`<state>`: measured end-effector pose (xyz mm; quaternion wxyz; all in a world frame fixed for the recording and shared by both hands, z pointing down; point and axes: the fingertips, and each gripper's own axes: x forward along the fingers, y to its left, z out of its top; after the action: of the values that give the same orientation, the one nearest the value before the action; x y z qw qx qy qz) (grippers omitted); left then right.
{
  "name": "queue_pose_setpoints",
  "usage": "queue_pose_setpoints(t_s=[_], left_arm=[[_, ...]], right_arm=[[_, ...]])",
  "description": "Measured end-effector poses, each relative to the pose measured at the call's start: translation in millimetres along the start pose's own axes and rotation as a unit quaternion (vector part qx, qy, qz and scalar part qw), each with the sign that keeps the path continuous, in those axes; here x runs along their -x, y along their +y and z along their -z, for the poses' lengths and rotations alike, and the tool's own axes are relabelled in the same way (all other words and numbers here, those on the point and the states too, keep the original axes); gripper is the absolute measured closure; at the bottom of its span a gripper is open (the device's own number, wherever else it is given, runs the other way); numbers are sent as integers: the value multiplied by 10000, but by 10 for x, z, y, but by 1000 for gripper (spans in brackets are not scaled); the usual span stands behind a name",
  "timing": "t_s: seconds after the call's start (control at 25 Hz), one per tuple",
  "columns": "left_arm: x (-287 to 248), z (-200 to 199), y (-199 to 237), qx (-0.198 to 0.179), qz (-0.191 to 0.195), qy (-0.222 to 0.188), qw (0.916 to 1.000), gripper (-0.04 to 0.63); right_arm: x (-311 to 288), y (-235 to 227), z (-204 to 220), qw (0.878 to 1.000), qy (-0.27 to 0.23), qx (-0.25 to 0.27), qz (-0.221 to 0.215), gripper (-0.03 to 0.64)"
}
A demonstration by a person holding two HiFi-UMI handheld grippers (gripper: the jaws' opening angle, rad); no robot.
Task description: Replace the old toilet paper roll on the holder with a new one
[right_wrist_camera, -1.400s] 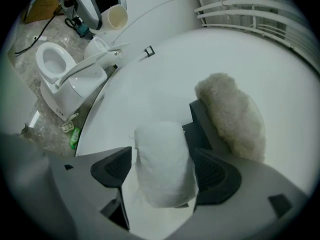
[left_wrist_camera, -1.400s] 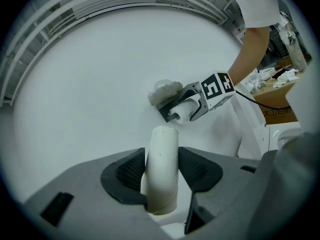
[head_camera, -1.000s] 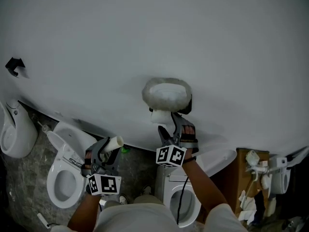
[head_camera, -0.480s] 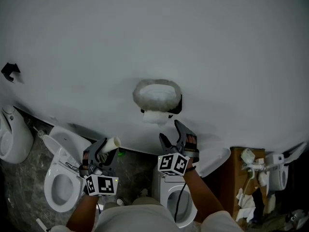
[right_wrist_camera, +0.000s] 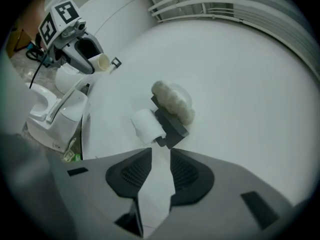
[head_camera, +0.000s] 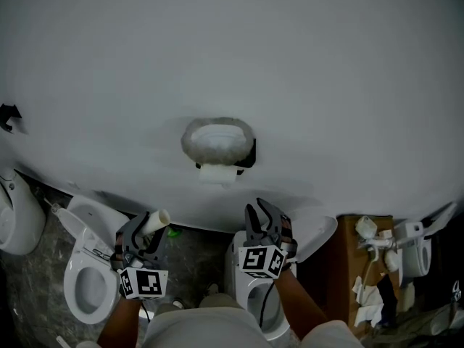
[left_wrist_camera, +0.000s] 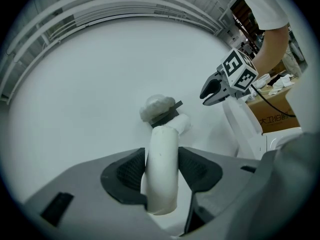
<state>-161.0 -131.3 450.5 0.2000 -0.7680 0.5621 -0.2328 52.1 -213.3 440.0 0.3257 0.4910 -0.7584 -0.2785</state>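
Our left claw (head_camera: pixel 143 230) pinches the old tube (left_wrist_camera: pixel 162 174), which may slip into the toilet (head_camera: pixel 76 267). Our right claw (head_camera: pixel 259 213), jaws just narrowing, holds nothing, leaving the roll (head_camera: pixel 216 172) unsteadied.

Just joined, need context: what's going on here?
A person is swapping toilet paper with handheld tongs. The left tongs are clamped on the empty cardboard tube, held away from the wall. A toilet paper roll already sits on the wall holder. The right tongs are clear of it. Their jaws have just been closing partway, with nothing I can make out between them.
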Motion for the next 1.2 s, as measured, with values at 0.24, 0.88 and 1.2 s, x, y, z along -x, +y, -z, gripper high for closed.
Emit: queue_pose_setpoints(t_s=[0.24,0.88,1.2], left_arm=[[72,-65,20,-9,-21,-52,10000,390],[279,-481,431,-135,-466,-227,9986,390],[412,-483,569,-195,-651,-280,9973,390]], right_arm=[[213,-212,122,9970,38,-738,215,617],[796,-949,127,9640,-548,-2575,380,618],[1052,-1051,212,9591,-578,-2741,403,618]])
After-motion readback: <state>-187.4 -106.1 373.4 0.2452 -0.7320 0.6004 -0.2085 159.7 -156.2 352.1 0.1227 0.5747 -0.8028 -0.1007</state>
